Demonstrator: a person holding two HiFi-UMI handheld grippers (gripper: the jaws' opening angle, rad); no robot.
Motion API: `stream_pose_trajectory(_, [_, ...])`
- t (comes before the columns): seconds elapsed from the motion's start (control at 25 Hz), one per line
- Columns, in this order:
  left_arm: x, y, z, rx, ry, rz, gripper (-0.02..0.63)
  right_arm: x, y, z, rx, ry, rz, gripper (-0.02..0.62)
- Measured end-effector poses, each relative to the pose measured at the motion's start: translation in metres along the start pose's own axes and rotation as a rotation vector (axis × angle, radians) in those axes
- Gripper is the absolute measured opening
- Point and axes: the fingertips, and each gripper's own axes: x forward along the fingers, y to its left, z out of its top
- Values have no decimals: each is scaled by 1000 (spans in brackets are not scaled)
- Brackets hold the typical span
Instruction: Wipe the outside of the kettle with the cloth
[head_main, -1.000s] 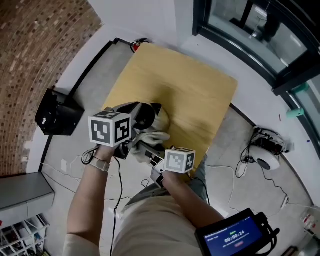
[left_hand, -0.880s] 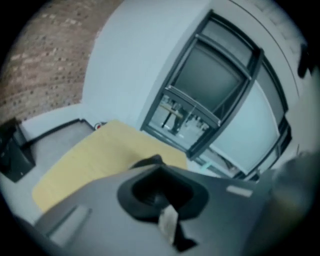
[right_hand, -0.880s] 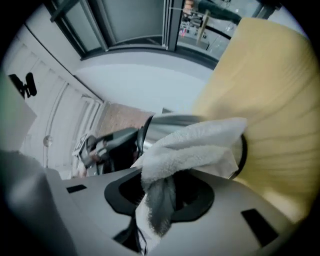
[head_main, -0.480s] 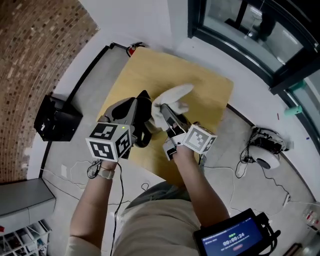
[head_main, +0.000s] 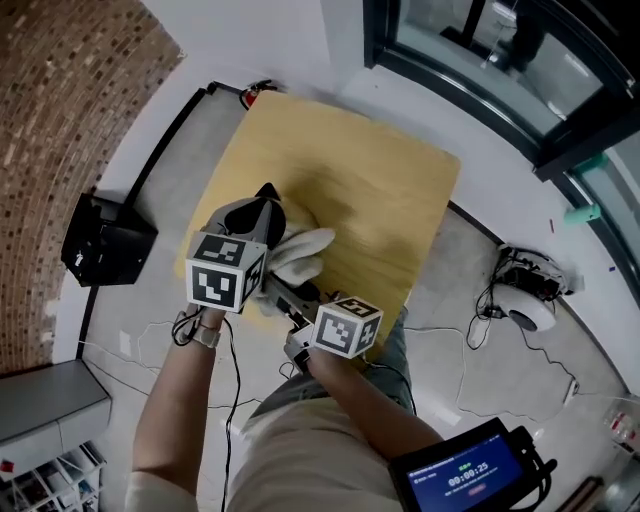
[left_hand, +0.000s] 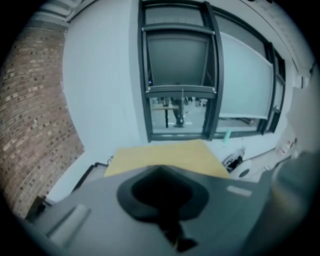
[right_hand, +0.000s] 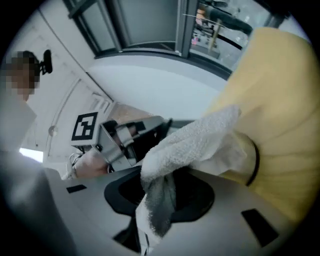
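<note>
My right tongs (right_hand: 151, 222) were clenched on the white cloth (right_hand: 195, 140). A grey fold of it was pinched down between the jaws. The rest bunched out ahead of the tips and lay draped against the kettle (head_main: 248, 213). The kettle sat on the yellow table (head_main: 370, 180), just ahead of my left tongs (left_hand: 174, 236) and up beyond the tips of the right ones, with the cloth lying between.

My left tongs were clenched too, jaws together, and their own view showed nothing caught between them. Past their tips lay the far part of the table and a dark-framed window (left_hand: 177, 75).

Seen from the right tongs, the left ones sat just across the cloth, close against a dark part of the kettle. I could not tell whether they touched it.
</note>
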Motion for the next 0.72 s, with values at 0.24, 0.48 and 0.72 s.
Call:
stream_pose_trajectory(0.24, [-1,2,-1,-6,13,-12,-12,-24,-107,-18,99,17,-228,131])
stream_pose_trajectory(0.48, [-2,3,-1,13,4,0,-12,6,-38,-31,35,137,-91,132])
stream_pose_trajectory(0.72, [-2,1,-3,5,15,-8,-12,-19,-140,-46,143,155,-326,132])
